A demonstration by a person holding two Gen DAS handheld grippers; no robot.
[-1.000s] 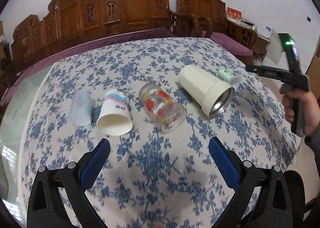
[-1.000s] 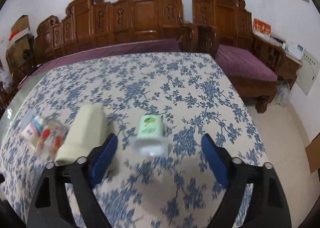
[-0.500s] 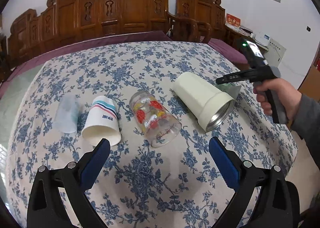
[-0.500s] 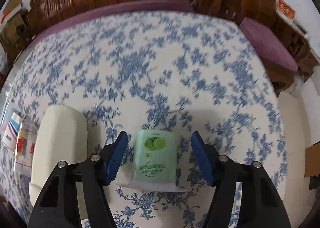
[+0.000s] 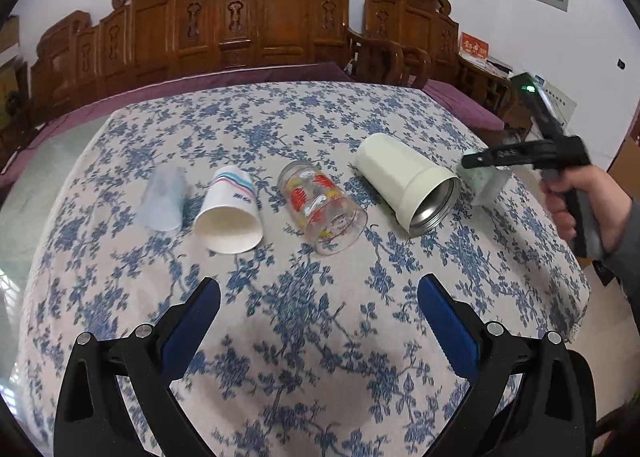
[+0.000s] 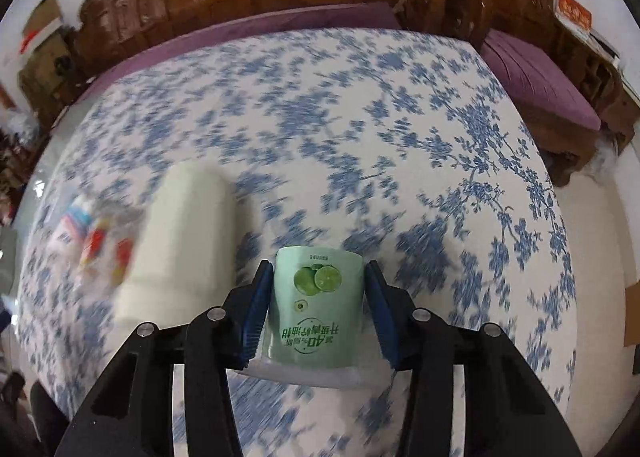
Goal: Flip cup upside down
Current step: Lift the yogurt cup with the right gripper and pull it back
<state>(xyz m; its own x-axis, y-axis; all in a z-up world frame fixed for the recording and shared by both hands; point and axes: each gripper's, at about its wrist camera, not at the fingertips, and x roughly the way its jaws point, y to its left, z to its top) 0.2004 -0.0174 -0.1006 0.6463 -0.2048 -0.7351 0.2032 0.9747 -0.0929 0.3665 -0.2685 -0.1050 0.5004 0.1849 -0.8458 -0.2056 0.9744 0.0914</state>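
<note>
left gripper point(image 5: 319, 307) hangs with jaws wide apart and nothing between them, over bare tablecloth point(image 5: 280, 129). ahead of those jaws, left to right: a pale blue cup point(image 5: 163, 199), a white paper cup point(image 5: 230, 213), a printed glass point(image 5: 322, 213), a cream metal-lined cup point(image 5: 404, 187), all on their sides with mouths toward the camera. right gripper point(image 6: 316, 303) has its blue pads pressed against both sides of the green lime cup point(image 6: 318, 305), base pointing away from the jaws, clear rim back near the gripper body. the cup looks lifted off the cloth but i can't tell for sure.

risks, as a guess: thin plastic wall could buckle or slip out if squeezed hard while rotating; the cream cup lies just left of the right jaws, so a wide swing may knock it rolling.

hard to see: right view is motion-blurred, so the cups to the left are smears. in the left view the green cup is mostly behind the right gripper. the cup's mouth is cut off by the jaws.
</note>
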